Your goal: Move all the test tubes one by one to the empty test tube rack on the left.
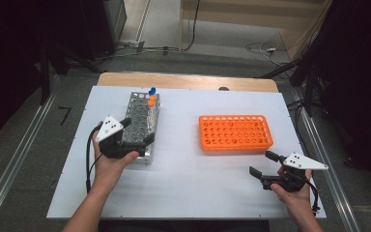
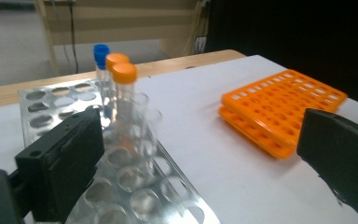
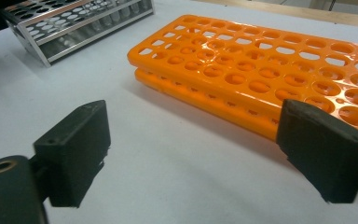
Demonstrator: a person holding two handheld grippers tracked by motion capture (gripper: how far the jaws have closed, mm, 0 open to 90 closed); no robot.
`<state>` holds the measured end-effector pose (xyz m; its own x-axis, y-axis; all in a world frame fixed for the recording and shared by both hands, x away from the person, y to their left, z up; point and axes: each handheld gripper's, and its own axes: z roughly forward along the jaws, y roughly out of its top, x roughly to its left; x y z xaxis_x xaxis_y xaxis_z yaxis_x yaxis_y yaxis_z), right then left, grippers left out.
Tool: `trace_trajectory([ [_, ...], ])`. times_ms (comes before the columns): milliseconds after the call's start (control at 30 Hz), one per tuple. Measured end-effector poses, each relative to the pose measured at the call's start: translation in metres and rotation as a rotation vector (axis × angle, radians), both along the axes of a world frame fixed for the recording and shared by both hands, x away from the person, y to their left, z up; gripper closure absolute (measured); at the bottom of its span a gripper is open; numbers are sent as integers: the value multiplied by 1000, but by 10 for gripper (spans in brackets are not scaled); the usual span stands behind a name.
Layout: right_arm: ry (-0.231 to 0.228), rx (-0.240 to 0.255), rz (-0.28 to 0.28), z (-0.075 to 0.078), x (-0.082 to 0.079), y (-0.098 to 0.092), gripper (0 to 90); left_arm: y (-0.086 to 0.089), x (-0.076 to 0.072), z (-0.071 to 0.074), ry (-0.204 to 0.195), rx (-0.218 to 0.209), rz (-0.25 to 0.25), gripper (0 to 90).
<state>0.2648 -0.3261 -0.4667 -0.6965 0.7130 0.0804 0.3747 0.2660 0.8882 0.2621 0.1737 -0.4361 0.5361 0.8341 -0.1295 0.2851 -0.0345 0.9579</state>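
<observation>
Surface: a white board (image 1: 188, 169) lies on a wooden table, with grey floor and loose cables beyond its far edge.
Metal rack: the metal rack (image 1: 142, 126) stands on the left half of the surface, its long side running away from the person.
Tubes: three capped tubes stand upright at the far end of the metal rack, one with a blue cap (image 2: 101, 50) and two with orange caps (image 2: 124, 73); the near holes look empty.
Orange rack: the orange rack (image 1: 235, 132) sits on the right half, well apart from the metal one, its holes empty.
Left tongs: the left tongs (image 1: 137, 130) hang over the near end of the metal rack, jaws spread wide, nothing between them.
Right tongs: the right tongs (image 1: 263, 163) hover near the front right corner of the orange rack, jaws spread, holding nothing.
</observation>
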Motion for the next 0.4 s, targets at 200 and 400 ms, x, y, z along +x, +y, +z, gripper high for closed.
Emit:
trace_trajectory([
  [200,-8,11,-11,-2,2,-6,61,12,-41,-14,-27,-36,-45,0],
  [400,-8,12,-33,-5,5,-14,60,18,-65,-31,-18,-7,-43,0],
])
